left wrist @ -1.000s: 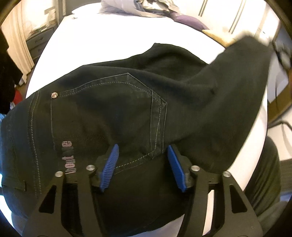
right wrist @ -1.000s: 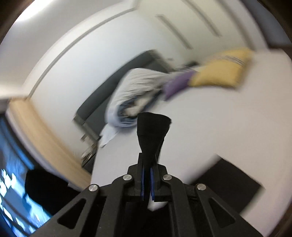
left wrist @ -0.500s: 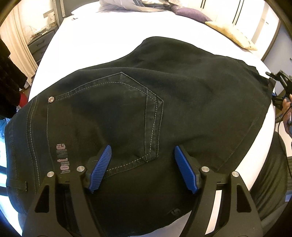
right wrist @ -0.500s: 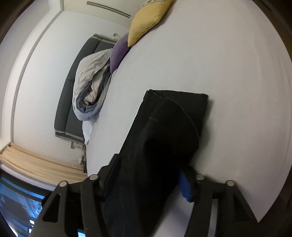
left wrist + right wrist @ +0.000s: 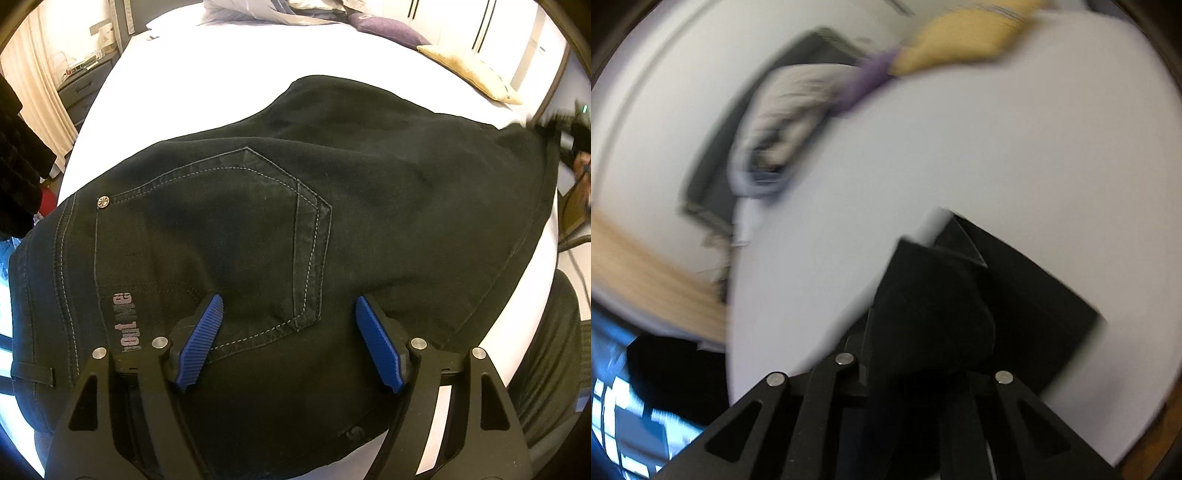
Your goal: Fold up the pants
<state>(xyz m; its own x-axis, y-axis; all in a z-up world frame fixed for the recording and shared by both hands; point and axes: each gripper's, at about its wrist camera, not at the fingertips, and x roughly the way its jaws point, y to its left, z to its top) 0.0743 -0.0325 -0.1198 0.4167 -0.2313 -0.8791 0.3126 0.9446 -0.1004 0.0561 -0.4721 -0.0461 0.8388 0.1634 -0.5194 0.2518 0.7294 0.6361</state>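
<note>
Black pants point(image 5: 369, 184) lie flat on the white bed point(image 5: 221, 74), back pocket up, waistband to the left. My left gripper point(image 5: 291, 339) hovers over the seat just below the pocket. Its jaws are opening, the blue pads point(image 5: 203, 332) wide apart with only flat cloth under them. At the far right edge, my right gripper point(image 5: 565, 129) shows blurred at the leg end. In the right wrist view, a bunched fold of the pants point(image 5: 931, 295) rises between the closing jaws of my right gripper point(image 5: 923, 354) and hides the pads. More leg point(image 5: 1052, 306) lies flat beyond.
A yellow pillow point(image 5: 469, 70), a purple pillow point(image 5: 388, 29) and a rumpled duvet point(image 5: 258, 7) sit at the head of the bed. A nightstand point(image 5: 81, 85) and curtain stand at the left. A person's dark-trousered leg point(image 5: 546, 350) is at the bed's near right edge.
The right gripper dropped the leg flat, opened, then closed again on a fold of cloth while moving. The left gripper's jaws spread wider and stayed over the seat.
</note>
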